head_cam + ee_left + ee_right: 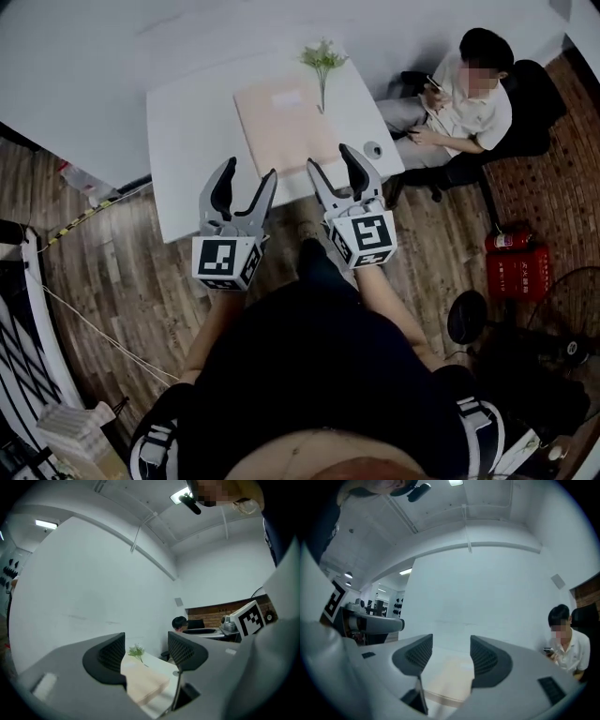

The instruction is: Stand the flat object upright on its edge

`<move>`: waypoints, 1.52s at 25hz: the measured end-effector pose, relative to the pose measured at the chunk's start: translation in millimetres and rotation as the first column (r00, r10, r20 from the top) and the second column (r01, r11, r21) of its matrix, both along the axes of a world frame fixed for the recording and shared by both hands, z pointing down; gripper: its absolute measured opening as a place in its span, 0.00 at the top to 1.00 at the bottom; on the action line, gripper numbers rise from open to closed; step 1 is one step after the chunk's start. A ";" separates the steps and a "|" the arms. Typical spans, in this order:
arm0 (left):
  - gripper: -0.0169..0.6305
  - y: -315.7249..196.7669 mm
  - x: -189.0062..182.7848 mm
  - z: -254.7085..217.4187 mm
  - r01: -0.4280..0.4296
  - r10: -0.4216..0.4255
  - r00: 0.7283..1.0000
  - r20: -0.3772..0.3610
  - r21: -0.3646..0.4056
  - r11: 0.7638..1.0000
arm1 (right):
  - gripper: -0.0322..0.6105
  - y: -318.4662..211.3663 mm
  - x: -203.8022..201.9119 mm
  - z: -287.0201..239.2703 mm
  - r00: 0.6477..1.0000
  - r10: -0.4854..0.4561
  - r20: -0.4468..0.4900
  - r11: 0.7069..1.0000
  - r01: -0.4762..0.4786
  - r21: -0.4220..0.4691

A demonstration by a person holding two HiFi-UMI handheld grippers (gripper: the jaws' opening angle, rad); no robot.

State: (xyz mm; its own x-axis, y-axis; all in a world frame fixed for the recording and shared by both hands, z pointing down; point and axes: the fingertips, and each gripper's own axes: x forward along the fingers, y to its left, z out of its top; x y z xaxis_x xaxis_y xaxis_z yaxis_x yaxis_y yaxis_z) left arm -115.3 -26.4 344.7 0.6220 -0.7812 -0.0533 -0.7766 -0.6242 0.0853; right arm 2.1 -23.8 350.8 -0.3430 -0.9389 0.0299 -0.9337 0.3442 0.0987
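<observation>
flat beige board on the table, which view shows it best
The head view: the flat beige board shows whole from above, lying flat on the white table. The left gripper view catches it at a grazing angle, partly hidden by the jaws; the right gripper view shows only a blurred strip.

We hold the left gripper [248, 176] and the right gripper [330, 159] side by side ahead of us. Both point level and forward, their jaws apart and gripping nothing. Our forearms [214, 328] stretch out behind them, seemingly bare in this dim view.
</observation>
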 end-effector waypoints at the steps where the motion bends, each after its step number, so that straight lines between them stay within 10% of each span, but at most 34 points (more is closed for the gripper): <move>1: 0.54 -16.0 7.1 -2.3 0.018 -0.018 1.000 -0.009 0.002 1.000 | 0.60 -17.7 8.9 -1.0 1.000 -0.017 0.002 1.000 0.017 -0.003; 18: 0.54 -191.8 63.8 21.6 0.247 -0.245 0.969 0.036 -0.059 0.967 | 0.60 -224.6 75.9 37.0 0.963 -0.270 0.007 0.953 0.269 -0.140; 38: 0.54 -236.6 38.9 132.2 0.219 -0.191 0.975 0.117 -0.333 0.917 | 0.60 -261.7 78.3 139.3 0.958 -0.281 0.053 0.885 0.280 -0.373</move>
